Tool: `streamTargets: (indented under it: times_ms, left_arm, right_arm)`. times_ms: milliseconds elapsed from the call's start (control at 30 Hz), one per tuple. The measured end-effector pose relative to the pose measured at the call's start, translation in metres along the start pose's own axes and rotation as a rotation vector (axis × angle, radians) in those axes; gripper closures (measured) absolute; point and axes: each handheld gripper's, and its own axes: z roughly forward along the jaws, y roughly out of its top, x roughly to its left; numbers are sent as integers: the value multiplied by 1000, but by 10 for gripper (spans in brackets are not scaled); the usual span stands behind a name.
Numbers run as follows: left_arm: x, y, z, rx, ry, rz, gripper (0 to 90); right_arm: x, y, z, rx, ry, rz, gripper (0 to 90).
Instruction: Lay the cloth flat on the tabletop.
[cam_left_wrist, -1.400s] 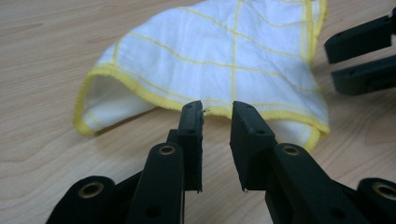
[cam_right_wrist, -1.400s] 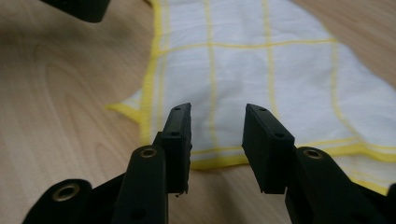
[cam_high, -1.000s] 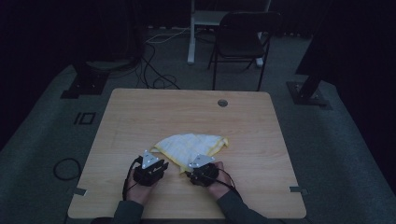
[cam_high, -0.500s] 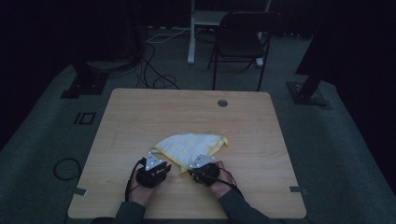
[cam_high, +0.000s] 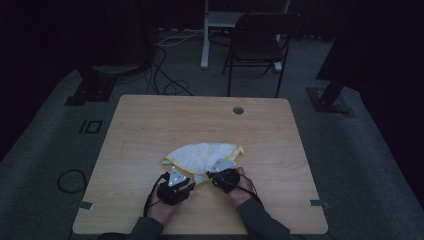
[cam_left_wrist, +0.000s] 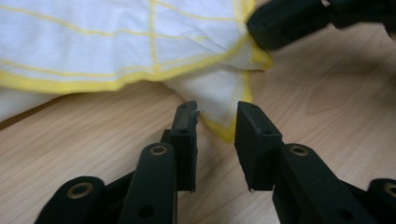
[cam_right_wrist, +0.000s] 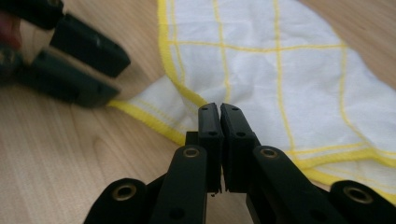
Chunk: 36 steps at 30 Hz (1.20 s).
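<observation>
A white cloth (cam_high: 202, 154) with yellow grid lines and a yellow hem lies crumpled on the wooden table (cam_high: 150, 125). My left gripper (cam_high: 191, 182) is at its near edge. In the left gripper view the left gripper (cam_left_wrist: 217, 116) stands open, its jaws having just opened wider, and a hemmed corner of the cloth (cam_left_wrist: 116, 42) lies between them untouched. My right gripper (cam_high: 208, 175) is beside it. In the right gripper view the right gripper (cam_right_wrist: 219, 109) has just closed and is shut on the edge of the cloth (cam_right_wrist: 280, 70).
A round cable hole (cam_high: 238, 110) sits near the table's far edge. Beyond the table stand a dark chair (cam_high: 260, 40), a white desk leg (cam_high: 205, 45) and floor cables (cam_high: 165, 80). Dark stand bases (cam_high: 95, 85) flank the table.
My left gripper has shifted right and nearer the front edge, close to the right gripper. The right gripper has stayed at the cloth's near edge.
</observation>
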Motion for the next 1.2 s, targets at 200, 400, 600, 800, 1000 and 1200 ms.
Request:
streamTargets:
  times_ms: [200, 400, 600, 800, 1000, 1200]
  left_arm:
    - [-4, -1, 8, 20, -5, 13, 670]
    - [-2, -2, 12, 45, 9, 4, 748]
    - [1, -2, 11, 56, 14, -3, 878]
    - [8, -3, 8, 60, 33, -14, 888]
    - [15, -4, 4, 59, 52, -30, 891]
    - [24, -6, -1, 58, 74, -60, 892]
  right_arm:
    - [-10, 4, -4, -16, -12, 12, 883]
    - [-15, 3, -5, -25, -18, 33, 885]
    - [-18, 3, -4, -25, -17, 46, 887]
    - [-23, 2, -5, -29, -27, 59, 889]
    - [-32, 5, -9, -37, -50, 66, 889]
    - [-43, 4, -13, -46, -66, 97, 889]
